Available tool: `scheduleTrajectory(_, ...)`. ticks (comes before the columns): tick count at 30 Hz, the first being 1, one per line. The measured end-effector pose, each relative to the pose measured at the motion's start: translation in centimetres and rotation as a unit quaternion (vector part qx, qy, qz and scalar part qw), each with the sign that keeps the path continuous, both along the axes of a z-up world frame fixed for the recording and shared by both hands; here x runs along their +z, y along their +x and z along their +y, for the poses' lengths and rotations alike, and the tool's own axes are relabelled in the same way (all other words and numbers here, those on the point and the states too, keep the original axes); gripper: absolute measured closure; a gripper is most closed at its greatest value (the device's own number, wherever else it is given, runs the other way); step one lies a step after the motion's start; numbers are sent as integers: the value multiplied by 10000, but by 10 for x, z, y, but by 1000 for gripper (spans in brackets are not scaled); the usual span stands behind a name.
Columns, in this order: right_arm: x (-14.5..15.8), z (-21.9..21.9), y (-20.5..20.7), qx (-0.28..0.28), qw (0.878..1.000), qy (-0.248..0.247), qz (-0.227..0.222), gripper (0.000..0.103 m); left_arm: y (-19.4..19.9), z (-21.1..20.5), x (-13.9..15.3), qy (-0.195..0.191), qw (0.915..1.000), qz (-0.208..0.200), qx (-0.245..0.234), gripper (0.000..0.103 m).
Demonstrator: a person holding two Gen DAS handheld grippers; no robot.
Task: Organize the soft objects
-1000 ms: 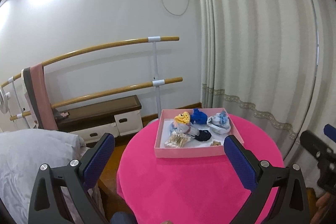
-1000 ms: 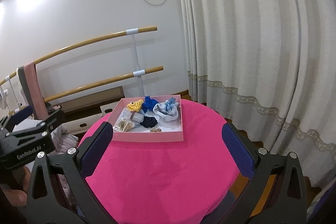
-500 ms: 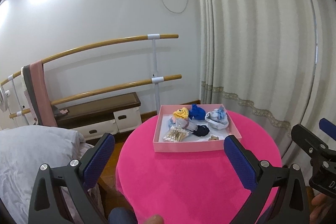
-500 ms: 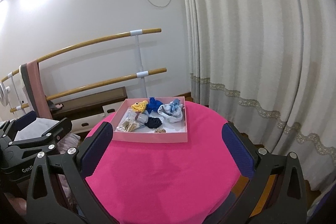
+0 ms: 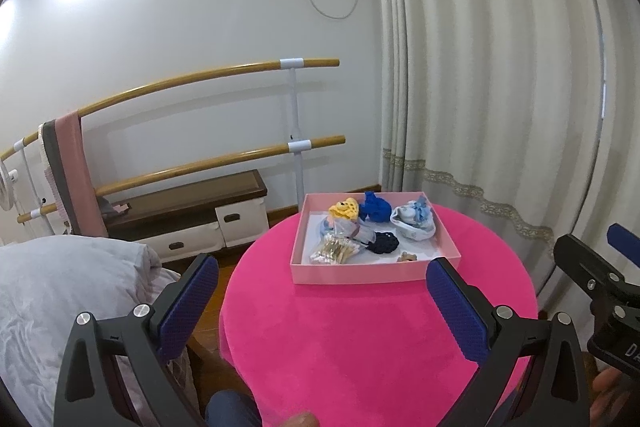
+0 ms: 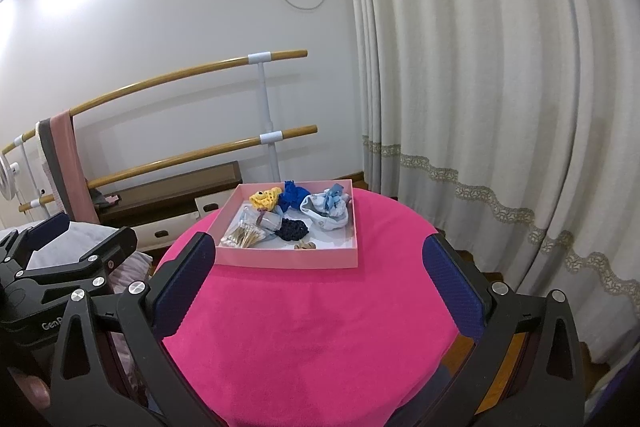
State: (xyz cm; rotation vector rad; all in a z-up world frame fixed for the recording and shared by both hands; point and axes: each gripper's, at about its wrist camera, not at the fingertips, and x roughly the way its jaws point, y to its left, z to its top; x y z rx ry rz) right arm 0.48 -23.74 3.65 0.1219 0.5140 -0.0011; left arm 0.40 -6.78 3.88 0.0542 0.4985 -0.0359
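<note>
A pink tray (image 5: 352,273) (image 6: 288,261) stands at the far side of a round pink table (image 5: 360,339) (image 6: 312,327). In it lie a yellow knit piece (image 5: 344,209) (image 6: 265,197), a blue knit piece (image 5: 376,207) (image 6: 294,197), a white-and-blue cloth (image 5: 414,223) (image 6: 326,211), a dark navy knit piece (image 5: 384,241) (image 6: 293,229), a clear packet (image 5: 352,231) and a bundle of cotton swabs (image 5: 332,253) (image 6: 244,237). My left gripper (image 5: 320,303) is open and empty, held back from the tray. My right gripper (image 6: 316,275) is open and empty, also short of the tray.
A bed with a grey quilt (image 5: 60,283) lies left of the table. Wooden ballet bars (image 5: 200,75) and a low bench (image 5: 180,203) stand along the back wall. Curtains (image 5: 500,87) hang on the right. A pink towel (image 5: 76,171) hangs on the bar.
Both grippers have pulled back and risen slightly, so the tray and table look smaller and farther. Both stay open and empty.
</note>
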Motion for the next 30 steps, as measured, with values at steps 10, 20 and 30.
scheduleTrajectory(10,-1,0,0,9,10000,-14,3,0,-3,-3,-2,-15,10000,39,-63,0)
scheduleTrajectory(20,-2,-1,-1,0,10000,-32,6,0,-4,-5,-3,-42,9999,48,-105,0)
scheduleTrajectory(30,-2,-1,-1,2,10000,-29,12,0,-4,-5,-5,-83,9999,58,-131,0)
